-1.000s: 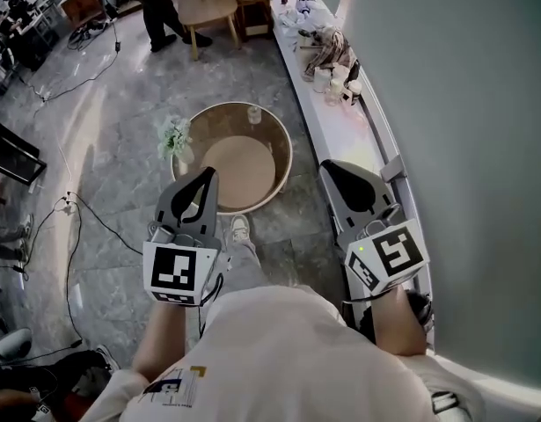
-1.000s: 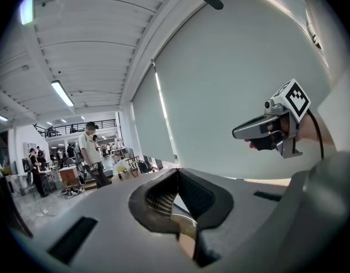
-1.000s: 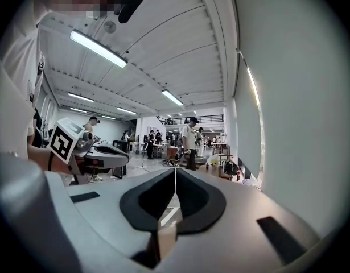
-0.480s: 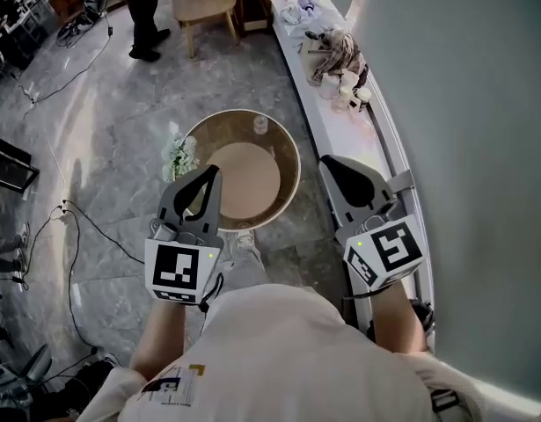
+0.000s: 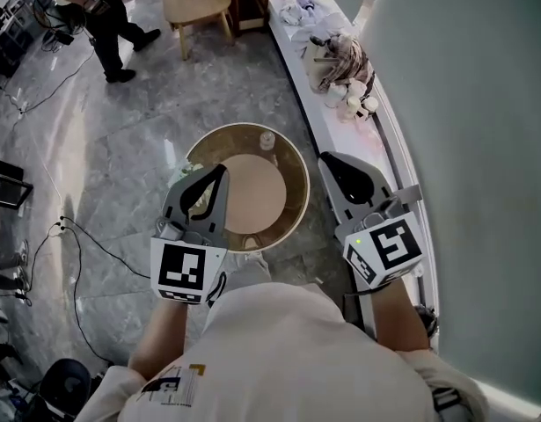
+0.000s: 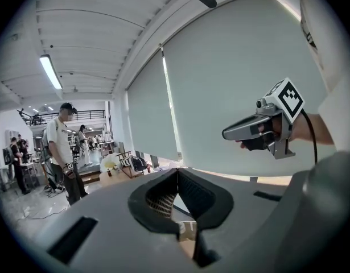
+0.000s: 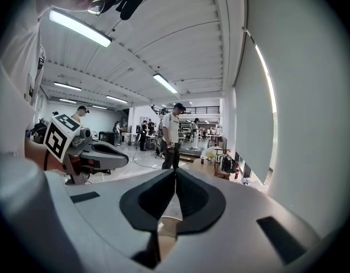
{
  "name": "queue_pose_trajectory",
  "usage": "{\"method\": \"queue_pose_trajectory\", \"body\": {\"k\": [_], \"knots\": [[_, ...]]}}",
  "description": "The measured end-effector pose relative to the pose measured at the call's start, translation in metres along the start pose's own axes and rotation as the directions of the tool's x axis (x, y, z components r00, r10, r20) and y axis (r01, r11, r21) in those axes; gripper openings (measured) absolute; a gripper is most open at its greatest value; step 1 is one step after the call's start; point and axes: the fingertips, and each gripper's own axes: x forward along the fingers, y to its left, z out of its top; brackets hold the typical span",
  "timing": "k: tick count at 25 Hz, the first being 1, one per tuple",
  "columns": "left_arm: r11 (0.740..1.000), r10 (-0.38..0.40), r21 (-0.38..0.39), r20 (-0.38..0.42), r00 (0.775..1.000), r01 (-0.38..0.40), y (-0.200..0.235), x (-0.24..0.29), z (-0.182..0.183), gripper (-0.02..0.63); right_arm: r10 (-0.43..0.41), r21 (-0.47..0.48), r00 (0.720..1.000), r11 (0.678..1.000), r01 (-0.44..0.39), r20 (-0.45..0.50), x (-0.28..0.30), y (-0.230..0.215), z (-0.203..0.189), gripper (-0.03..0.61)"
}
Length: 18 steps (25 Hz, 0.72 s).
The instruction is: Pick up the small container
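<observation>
Closing in, table [image 5: 292, 183] slides nearer. Left gripper [image 5: 221, 172] and right gripper [image 5: 324, 159]: jaws together, nothing held. Container [image 5: 267, 140] at table's 1 o'clock; looks light, rigid, tippy, so pinch its sides.

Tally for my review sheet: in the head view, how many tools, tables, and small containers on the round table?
Tools: 2 (left tool, right tool)
Tables: 2 (round table, wooden table)
Small containers: 1 (small container)
Total: 5
</observation>
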Motion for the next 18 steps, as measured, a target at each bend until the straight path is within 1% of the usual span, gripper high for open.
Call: {"method": "queue_pose_trajectory", "body": {"k": [4,8,13,18], "knots": [[1.0,-0.022,-0.007,0.007,1.0,0.022,0.034,0.027,-0.002,0.008,-0.001,-0.014,1.0,1.0,0.001,-0.008,0.044,-0.007,0.005,0.011],[0.999,-0.037,-0.009,0.017,0.999,0.037,0.057,0.046,-0.005,0.008,-0.022,-0.014,1.0,1.0,0.022,-0.007,0.073,-0.014,0.01,0.011],[0.998,-0.045,-0.032,0.028,0.999,0.045,0.071,0.066,-0.009,0.008,-0.046,-0.008,0.999,0.999,0.046,-0.027,0.093,-0.029,0.006,0.011],[0.999,-0.032,-0.039,0.027,0.999,0.033,0.075,0.082,-0.005,0.009,-0.039,-0.002,0.999,0.999,0.039,-0.033,0.102,-0.047,0.006,0.011]]}}
